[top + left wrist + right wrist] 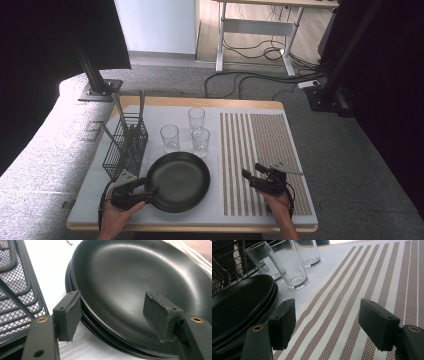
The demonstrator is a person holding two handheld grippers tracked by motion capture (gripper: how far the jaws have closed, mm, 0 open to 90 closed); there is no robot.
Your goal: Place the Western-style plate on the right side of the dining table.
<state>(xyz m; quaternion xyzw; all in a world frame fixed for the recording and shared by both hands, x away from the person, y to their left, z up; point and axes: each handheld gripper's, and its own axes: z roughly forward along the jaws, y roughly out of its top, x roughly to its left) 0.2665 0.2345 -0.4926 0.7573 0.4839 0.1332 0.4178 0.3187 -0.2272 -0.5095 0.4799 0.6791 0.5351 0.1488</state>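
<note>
Your table (100, 212) carries a striped mat (260, 145) on its right half and a stack of black plates (180, 182) left of it, near the front edge. Behind the plates to the left stands a wire basket (125, 147); three glasses (192, 132) stand behind them. Your left gripper (150, 192) has its jaws apart, straddling the rim of the top plate (140, 280) without pressing on it. Your right gripper (252, 171) hovers over the mat, jaws wide apart, nothing between them.

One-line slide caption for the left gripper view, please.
Open left gripper straddling the near rim of the top plate of a stack of black round plates, beside a black wire-mesh basket.
</note>
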